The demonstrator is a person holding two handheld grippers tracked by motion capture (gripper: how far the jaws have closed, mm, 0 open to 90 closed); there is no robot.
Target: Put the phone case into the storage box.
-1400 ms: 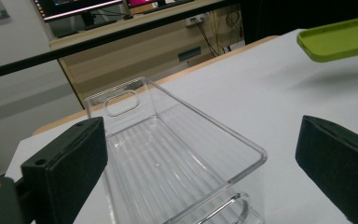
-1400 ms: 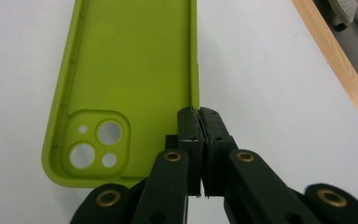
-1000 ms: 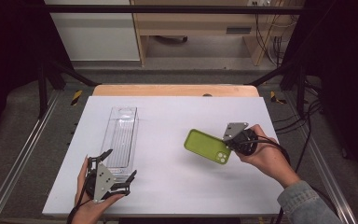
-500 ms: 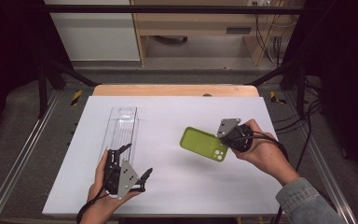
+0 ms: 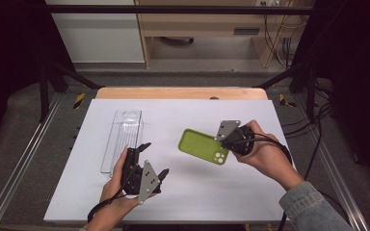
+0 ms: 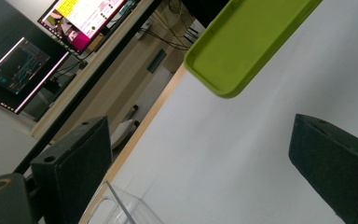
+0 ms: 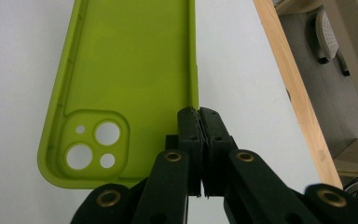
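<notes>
A lime-green phone case (image 5: 200, 143) hangs just above the white table, right of centre, its hollow inside facing up. My right gripper (image 5: 225, 144) is shut on its long edge beside the camera cut-outs. The right gripper view shows the two jaws pressed together on that thin rim (image 7: 197, 113), with the green case (image 7: 130, 70) stretching away. My left gripper (image 5: 156, 159) stands open at the near left-centre with nothing between its jaws. In the left gripper view the green case (image 6: 247, 42) floats ahead of the wide-set left gripper (image 6: 205, 168).
A clear plastic box (image 5: 125, 137) lies lengthwise on the left of the white table (image 5: 197, 197), its corner close below the left jaws (image 6: 121, 210). A wooden strip (image 5: 173, 93) edges the far side. Cables (image 5: 318, 144) trail at the right. Monitors (image 6: 28, 65) stand beyond the table.
My left gripper has moved right and a little up, from the near-left edge toward the middle, still open. The right gripper has lifted the green case slightly and carried it left.
</notes>
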